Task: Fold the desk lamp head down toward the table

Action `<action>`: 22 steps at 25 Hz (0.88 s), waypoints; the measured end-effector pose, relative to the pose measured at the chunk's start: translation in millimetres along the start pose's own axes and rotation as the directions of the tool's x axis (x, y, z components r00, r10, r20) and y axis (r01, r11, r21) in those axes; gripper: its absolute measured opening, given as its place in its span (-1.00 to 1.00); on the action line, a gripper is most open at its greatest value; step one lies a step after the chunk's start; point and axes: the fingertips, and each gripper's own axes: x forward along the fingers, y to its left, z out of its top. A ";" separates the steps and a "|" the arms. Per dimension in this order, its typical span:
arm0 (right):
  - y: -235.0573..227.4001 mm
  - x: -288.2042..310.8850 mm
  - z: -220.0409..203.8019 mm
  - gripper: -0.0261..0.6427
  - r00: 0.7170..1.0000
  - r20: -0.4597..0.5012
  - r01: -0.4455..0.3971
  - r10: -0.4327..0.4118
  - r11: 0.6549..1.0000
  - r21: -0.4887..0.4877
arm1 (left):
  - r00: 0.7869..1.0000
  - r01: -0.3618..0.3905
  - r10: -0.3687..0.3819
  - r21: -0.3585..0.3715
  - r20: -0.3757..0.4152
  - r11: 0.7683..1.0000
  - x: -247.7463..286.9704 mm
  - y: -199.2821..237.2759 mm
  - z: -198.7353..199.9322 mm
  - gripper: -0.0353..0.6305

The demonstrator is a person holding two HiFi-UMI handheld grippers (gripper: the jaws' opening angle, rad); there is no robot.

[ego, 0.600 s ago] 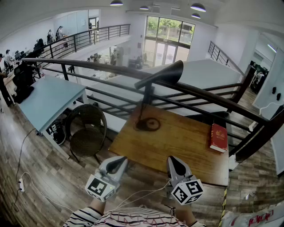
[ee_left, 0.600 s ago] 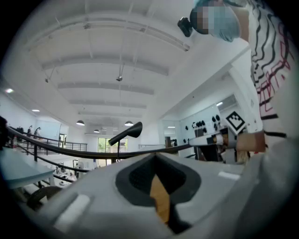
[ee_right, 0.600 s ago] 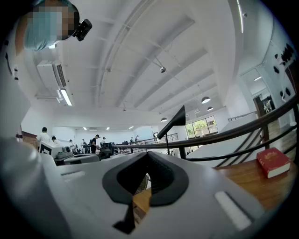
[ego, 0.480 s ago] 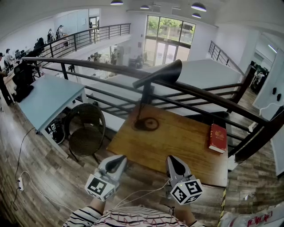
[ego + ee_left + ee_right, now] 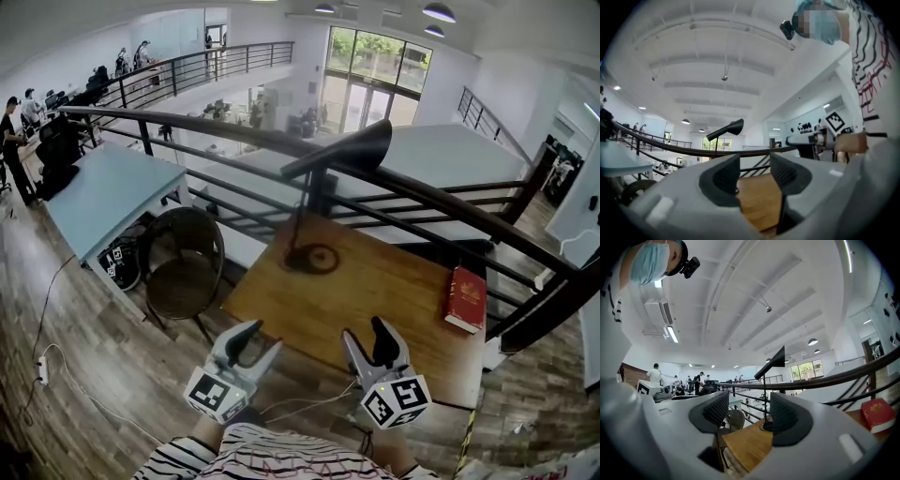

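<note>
Head view: looking down on the desk lamp (image 5: 309, 260) at the far left of the wooden tabletop (image 5: 375, 291), with its lamp head (image 5: 349, 152) slanting upward above the railing (image 5: 450, 206); holding the left tongs (image 5: 261, 336) and right tongs (image 5: 364, 330) off the near edge, well apart from the lamp, both spread and gripping nothing. Left gripper view: peering between partly parted pads at bare wood, the lamp head (image 5: 726, 130) far beyond. Right gripper view: sighting between widely parted pads toward the thin stem (image 5: 764, 394) and round base (image 5: 766, 426). Judging the handling: probably facing a light, rigid, smooth head on a stiff hinge; likely worth pinching the head near its wide end while steadying the base against tipping.
</note>
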 end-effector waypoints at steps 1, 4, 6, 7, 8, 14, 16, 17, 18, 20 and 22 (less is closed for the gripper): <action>-2.4 4.2 -0.8 -0.14 1.000 -0.004 0.000 0.000 1.000 0.005 | 1.000 0.000 0.000 0.008 -0.009 1.000 2.7 2.4 -2.4 -0.30; -8.4 21.3 -2.4 -0.14 1.000 -0.008 0.000 0.000 1.000 0.016 | 0.999 -0.001 0.001 -0.003 -0.036 1.000 12.6 19.0 -12.5 -0.24; -11.4 34.0 -3.6 -0.14 1.000 -0.008 0.011 -0.011 1.000 0.019 | 0.999 0.002 -0.003 -0.023 -0.040 1.000 18.4 33.5 -18.3 -0.23; -12.8 41.0 -4.4 -0.14 1.000 -0.010 0.020 -0.020 1.000 0.022 | 0.999 0.003 -0.005 -0.030 -0.041 1.000 21.5 41.9 -21.2 -0.22; -14.2 49.1 -5.2 -0.14 0.999 -0.014 0.031 -0.031 0.999 0.025 | 0.999 0.007 -0.008 -0.035 -0.045 0.999 25.4 51.3 -24.0 -0.21; -21.3 111.5 -0.9 -0.14 0.997 -0.001 0.083 -0.083 0.997 0.006 | 0.996 0.062 -0.065 -0.046 -0.061 0.997 58.9 118.7 -33.5 -0.15; -22.0 127.8 5.1 -0.14 0.994 0.004 0.113 -0.113 0.994 -0.001 | 0.994 0.089 -0.091 -0.043 -0.063 0.995 69.2 137.0 -32.8 -0.15; -22.3 134.5 8.5 -0.14 0.992 0.008 0.128 -0.128 0.992 -0.010 | 0.992 0.103 -0.105 -0.038 -0.064 0.994 74.1 144.7 -32.0 -0.15; -22.4 140.9 11.6 -0.14 0.990 0.014 0.141 -0.141 0.990 -0.024 | 0.991 0.117 -0.119 -0.033 -0.065 0.993 78.3 152.2 -31.1 -0.15; -21.9 153.9 16.9 -0.14 0.985 0.023 0.170 -0.169 0.984 -0.047 | 0.988 0.144 -0.146 -0.028 -0.058 0.989 84.3 167.5 -29.3 -0.15; -22.3 167.0 22.0 -0.14 0.978 0.033 0.208 -0.206 0.976 -0.059 | 0.984 0.172 -0.173 -0.026 -0.044 0.985 88.7 183.5 -27.9 -0.15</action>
